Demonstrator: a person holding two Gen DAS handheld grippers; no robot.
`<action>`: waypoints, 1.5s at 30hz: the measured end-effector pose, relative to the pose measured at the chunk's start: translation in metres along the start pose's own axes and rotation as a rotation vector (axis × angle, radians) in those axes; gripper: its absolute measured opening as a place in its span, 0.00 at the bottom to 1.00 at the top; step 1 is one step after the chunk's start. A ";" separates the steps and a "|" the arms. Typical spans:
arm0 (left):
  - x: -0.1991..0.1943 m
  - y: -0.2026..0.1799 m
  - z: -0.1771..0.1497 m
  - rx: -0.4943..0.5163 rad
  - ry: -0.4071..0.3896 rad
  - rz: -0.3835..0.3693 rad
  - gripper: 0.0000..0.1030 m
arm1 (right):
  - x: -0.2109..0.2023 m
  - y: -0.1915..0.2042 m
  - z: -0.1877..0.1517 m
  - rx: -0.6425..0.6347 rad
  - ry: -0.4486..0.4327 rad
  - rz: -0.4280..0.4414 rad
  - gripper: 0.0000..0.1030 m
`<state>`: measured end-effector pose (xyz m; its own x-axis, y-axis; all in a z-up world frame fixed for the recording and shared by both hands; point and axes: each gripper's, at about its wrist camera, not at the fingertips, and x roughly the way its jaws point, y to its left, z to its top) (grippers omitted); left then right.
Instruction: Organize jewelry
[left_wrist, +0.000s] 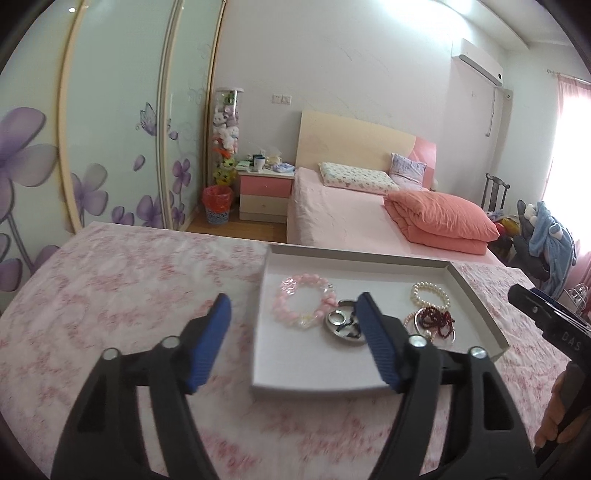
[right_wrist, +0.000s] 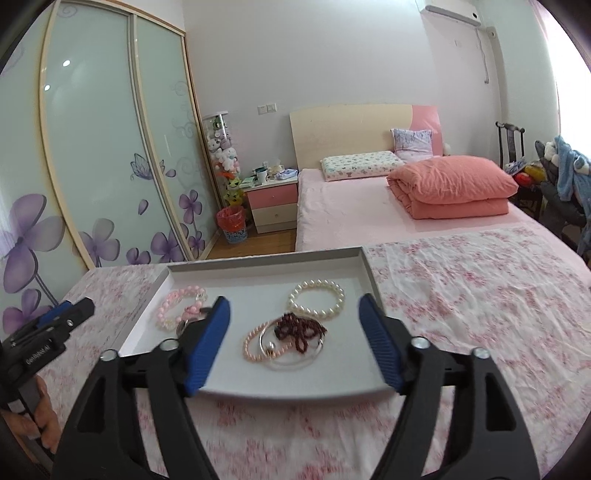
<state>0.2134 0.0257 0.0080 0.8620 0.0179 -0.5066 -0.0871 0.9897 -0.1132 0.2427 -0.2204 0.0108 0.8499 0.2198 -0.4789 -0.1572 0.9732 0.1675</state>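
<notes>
Nearby, bracelets in tray, bed behind.

Pale walls. Sliding wardrobe at left, frosted doors with purple flowers. Pink bed, beige headboard, folded coral quilt. Pink nightstand, red bin, wood floor. Bright light at right, likely window.

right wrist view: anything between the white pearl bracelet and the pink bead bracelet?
Only bare tray floor separates white pearl bracelet from pink bead bracelet in the right wrist view.
</notes>
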 end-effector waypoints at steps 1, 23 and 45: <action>-0.006 0.002 -0.003 0.003 -0.006 0.000 0.74 | -0.005 0.002 -0.003 -0.010 -0.003 -0.003 0.77; -0.115 -0.017 -0.051 0.125 -0.188 0.009 0.96 | -0.097 0.027 -0.055 -0.099 -0.101 -0.004 0.98; -0.120 -0.011 -0.065 0.100 -0.186 -0.016 0.96 | -0.105 0.027 -0.065 -0.086 -0.103 -0.002 0.98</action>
<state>0.0786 0.0029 0.0146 0.9410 0.0192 -0.3380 -0.0312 0.9991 -0.0300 0.1165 -0.2125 0.0092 0.8966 0.2143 -0.3876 -0.1945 0.9768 0.0901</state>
